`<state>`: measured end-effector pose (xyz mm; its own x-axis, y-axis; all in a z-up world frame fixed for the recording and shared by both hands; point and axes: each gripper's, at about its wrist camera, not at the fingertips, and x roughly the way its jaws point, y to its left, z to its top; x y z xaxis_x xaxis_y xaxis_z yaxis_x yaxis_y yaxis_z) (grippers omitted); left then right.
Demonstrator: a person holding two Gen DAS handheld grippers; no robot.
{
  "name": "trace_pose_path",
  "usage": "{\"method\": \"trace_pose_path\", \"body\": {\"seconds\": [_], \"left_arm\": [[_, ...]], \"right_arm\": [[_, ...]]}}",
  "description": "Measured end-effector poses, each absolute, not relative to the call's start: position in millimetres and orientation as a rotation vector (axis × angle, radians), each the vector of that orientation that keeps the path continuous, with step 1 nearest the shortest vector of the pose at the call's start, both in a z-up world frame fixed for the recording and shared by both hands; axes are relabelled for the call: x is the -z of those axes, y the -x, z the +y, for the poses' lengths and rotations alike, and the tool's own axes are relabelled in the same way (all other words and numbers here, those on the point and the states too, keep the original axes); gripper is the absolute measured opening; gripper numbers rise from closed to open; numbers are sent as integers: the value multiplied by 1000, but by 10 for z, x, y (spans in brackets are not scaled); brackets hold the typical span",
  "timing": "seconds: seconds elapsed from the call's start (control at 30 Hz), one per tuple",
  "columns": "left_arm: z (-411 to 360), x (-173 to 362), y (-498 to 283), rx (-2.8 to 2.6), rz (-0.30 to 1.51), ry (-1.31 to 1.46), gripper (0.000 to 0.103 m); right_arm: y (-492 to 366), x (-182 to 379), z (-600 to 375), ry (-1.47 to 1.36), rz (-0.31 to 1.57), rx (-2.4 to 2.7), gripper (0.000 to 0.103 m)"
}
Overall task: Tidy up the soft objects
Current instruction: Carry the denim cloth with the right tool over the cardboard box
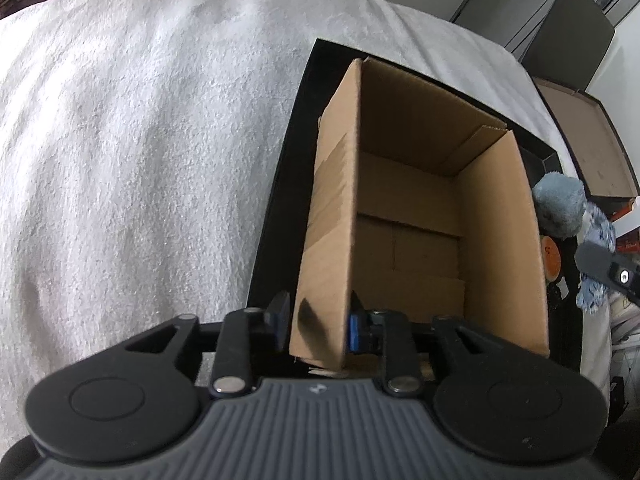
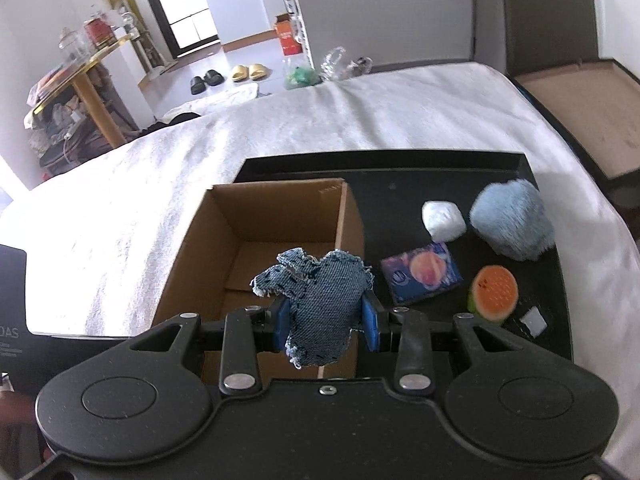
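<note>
White-blanketed bed (image 2: 360,120), pale floor (image 2: 240,60) beyond, gold-legged glass table (image 2: 92,80) at left, white walls.

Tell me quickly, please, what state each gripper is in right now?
Left gripper: jaws straddle the cardboard box wall, slightly apart from it; open.
Right gripper: shut on the denim scrap, above the box.

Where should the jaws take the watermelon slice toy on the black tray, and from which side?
Grip the watermelon slice across its thickness, one jaw on the orange face and one behind it, coming down from above. It seems to stand on edge, green rind at its lower left, so the thin axis probably fits best. The blue pack is close on its left; the tray behind looks barer.
</note>
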<state>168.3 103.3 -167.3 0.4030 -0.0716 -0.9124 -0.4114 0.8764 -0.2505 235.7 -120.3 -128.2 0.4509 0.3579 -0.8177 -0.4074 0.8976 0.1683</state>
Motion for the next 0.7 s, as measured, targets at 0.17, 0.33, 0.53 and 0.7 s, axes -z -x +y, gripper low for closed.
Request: {"method": "trace_pose_path", "body": {"seconds": [0.17,0.33,0.53,0.7], "left_arm": [[1069,1676,-1663,-241,1158,477,44],[1103,1624,-1647,-232,1121,502,45],[1129,1621,-1683,-224,1081,522,44],[1170,1659,-1727,-226,1073,540,44]], "right_arm": [[-2372,1274,-1064,70,980,-498,35],[-2406,1307,-948,76,981,-521,35],[-2445,1344,-830,80,981,-546,35],[-2512,1388,-719,87,986,-567,35]]}}
